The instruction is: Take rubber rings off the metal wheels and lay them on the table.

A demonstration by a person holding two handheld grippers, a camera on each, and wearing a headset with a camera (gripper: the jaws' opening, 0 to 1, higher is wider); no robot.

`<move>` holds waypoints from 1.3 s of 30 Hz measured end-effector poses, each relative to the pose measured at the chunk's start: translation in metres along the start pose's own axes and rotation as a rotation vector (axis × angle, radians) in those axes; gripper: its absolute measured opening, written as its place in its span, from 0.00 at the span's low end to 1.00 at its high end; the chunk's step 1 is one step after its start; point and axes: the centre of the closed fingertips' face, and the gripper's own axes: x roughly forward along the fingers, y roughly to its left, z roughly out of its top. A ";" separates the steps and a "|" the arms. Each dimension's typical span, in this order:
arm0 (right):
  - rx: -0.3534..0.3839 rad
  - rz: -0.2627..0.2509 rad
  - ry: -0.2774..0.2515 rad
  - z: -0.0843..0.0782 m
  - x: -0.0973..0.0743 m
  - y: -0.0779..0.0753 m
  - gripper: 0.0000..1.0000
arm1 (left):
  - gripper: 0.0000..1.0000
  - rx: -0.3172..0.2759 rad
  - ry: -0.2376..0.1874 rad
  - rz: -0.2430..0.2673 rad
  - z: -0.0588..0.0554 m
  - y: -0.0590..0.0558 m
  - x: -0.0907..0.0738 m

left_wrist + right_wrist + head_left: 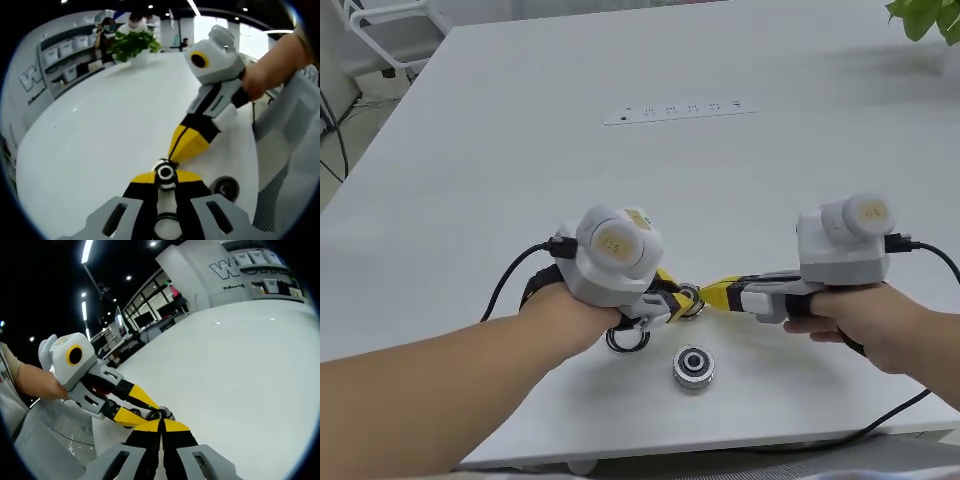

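Note:
A small metal wheel (690,298) with a black rubber ring is held just above the white table (620,180), between the two grippers. My left gripper (677,297) comes from the left and is shut on this wheel (165,173), yellow jaws on either side of it. The right gripper (711,294) reaches in from the right, its jaws pressed together and pinching the ring at the wheel's rim (161,414). A second wheel (693,366) with its ring on lies flat near the front edge. A loose black ring (627,340) lies on the table under my left hand.
A white power strip (682,110) lies at the table's far middle. A green plant (925,15) stands at the far right corner. Black cables trail from both grippers toward the front edge (720,440). A mesh chair (295,150) stands beside the table.

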 end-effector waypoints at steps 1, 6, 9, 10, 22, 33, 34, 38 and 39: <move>0.010 0.002 -0.002 0.000 0.000 0.000 0.00 | 0.12 0.000 0.000 0.000 0.000 0.000 0.000; 0.021 0.009 -0.004 0.000 0.001 0.001 0.00 | 0.12 0.000 0.000 0.001 0.000 0.000 0.000; 0.024 0.015 -0.004 0.000 0.002 0.002 0.00 | 0.12 0.001 0.000 0.000 0.000 0.000 0.000; 0.028 0.017 -0.005 0.000 0.002 0.002 0.00 | 0.12 0.002 0.001 -0.001 0.000 0.000 0.000; 0.051 0.073 -0.025 0.006 0.005 0.009 0.00 | 0.12 0.000 0.003 0.001 0.000 0.000 0.000; 0.195 0.141 -0.062 0.007 0.000 0.017 0.00 | 0.12 -0.008 -0.001 0.005 0.000 -0.001 0.000; 0.194 0.139 -0.061 0.007 0.000 0.017 0.00 | 0.12 -0.008 -0.001 0.004 0.000 -0.001 0.000; 0.185 0.119 -0.060 0.007 0.000 0.015 0.00 | 0.12 -0.011 -0.002 0.005 0.000 -0.001 0.000; 0.179 0.112 -0.059 0.007 0.001 0.014 0.00 | 0.12 -0.012 -0.002 0.005 0.000 -0.001 0.000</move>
